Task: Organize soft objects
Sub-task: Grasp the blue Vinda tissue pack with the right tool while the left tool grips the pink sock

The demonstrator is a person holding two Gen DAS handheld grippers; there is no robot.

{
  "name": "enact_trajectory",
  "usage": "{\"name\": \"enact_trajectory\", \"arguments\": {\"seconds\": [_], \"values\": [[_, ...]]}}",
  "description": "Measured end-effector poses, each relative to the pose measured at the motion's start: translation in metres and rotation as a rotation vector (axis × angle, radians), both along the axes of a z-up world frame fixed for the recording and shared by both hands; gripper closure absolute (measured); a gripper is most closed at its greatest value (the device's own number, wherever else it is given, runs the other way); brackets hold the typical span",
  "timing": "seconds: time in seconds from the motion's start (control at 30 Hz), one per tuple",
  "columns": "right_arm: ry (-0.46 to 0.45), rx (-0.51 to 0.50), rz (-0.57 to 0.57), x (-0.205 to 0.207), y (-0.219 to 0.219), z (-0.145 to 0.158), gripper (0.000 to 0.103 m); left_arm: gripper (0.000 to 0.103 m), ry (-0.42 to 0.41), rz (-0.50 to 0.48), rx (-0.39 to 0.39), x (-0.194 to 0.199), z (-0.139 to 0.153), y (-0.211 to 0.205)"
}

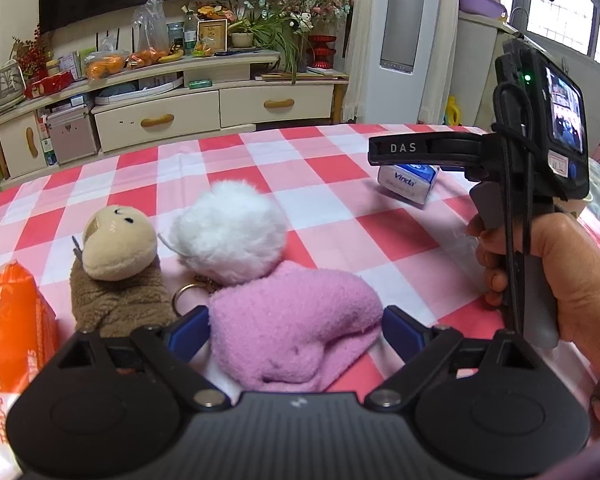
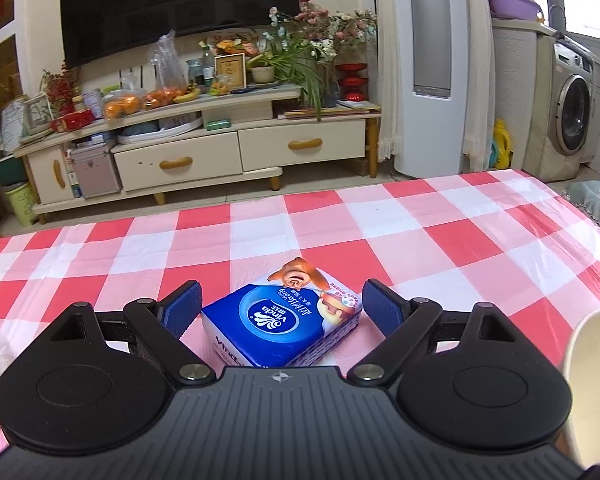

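1. Between the blue pads of your left gripper (image 1: 296, 330) lies a pink fleece cloth (image 1: 292, 332) on the checked tablecloth (image 1: 400, 236); the jaws stand wide, and I cannot tell whether the pads touch it.
2. Just beyond the cloth sit a white fluffy ball (image 1: 230, 232) and a brown plush monkey (image 1: 118, 272), side by side. An orange pack (image 1: 12, 332) lies at the left edge.
3. Your right gripper (image 2: 281, 310) is also wide, with a blue tissue pack (image 2: 284, 320) between its pads, apart from both.
4. Far behind the table stands a cream TV cabinet (image 2: 204, 152).
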State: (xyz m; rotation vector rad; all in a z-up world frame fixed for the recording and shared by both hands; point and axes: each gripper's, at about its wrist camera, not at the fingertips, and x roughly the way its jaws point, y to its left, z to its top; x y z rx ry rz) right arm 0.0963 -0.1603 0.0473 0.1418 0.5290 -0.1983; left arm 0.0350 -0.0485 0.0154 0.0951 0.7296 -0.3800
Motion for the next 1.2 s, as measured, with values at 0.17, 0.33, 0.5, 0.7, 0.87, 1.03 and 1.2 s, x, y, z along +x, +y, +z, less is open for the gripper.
{"name": "enact_trajectory", "arguments": {"seconds": [0.17, 0.33, 0.5, 0.7, 0.87, 1.03, 1.2], "values": [[0.003, -0.002, 0.037, -0.003, -0.001, 0.0, 0.0, 0.019, -0.006, 0.002, 0.01, -0.002, -0.001, 0.0], [-0.001, -0.005, 0.062, -0.008, 0.001, 0.0, 0.0, 0.028, -0.006, 0.012, 0.009, -0.005, 0.0, 0.001], [-0.005, -0.003, 0.094, -0.015, 0.004, 0.0, 0.004, 0.045, 0.013, 0.022, -0.011, -0.007, -0.001, 0.007], [-0.004, 0.002, 0.145, -0.025, 0.008, -0.001, 0.006, 0.046, 0.035, 0.003, -0.028, -0.01, -0.005, 0.009], [0.004, 0.014, 0.204, -0.032, 0.01, 0.0, 0.009, 0.046, 0.042, -0.032, -0.042, -0.015, -0.004, 0.009], [0.022, 0.073, 0.274, -0.04, 0.007, 0.001, 0.01, 0.045, 0.059, -0.083, -0.05, -0.026, -0.003, 0.007], [0.052, 0.077, 0.371, -0.055, 0.012, 0.002, 0.011, 0.035, 0.093, -0.127, -0.054, -0.033, -0.001, 0.006]]}}
